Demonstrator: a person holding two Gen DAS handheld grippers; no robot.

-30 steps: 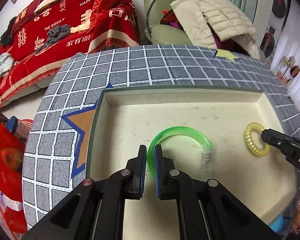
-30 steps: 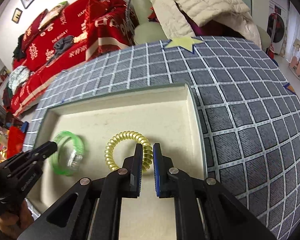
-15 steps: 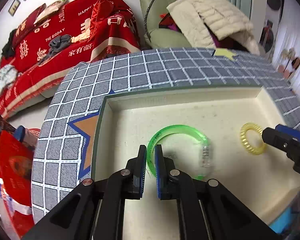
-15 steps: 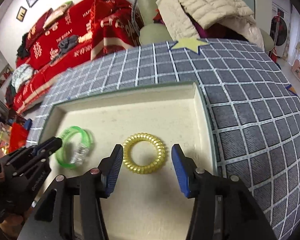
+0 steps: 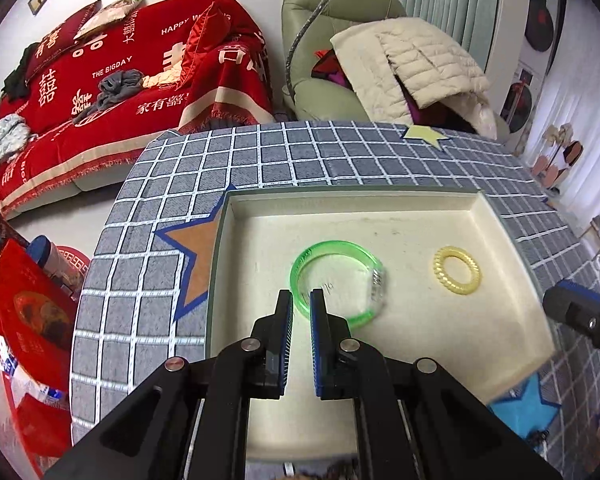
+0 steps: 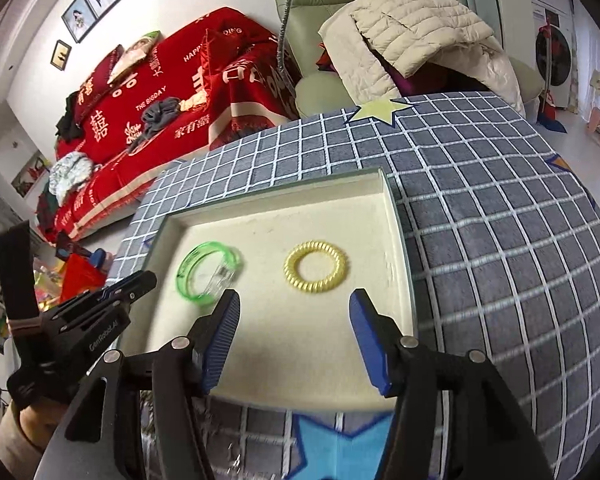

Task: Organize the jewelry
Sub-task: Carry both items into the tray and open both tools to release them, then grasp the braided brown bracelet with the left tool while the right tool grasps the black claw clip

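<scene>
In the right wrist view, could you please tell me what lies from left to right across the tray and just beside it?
Left claw → green bangle → yellow coil ring → tray's right wall → grey checked cloth.

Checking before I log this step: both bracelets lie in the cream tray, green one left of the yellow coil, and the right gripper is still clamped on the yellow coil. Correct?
Not quite. The right gripper has just been opening; its jaws stand wide, with the yellow coil lying free beyond them, per the right wrist view. Both bracelets do lie in the cream tray, the green one on the left.
</scene>
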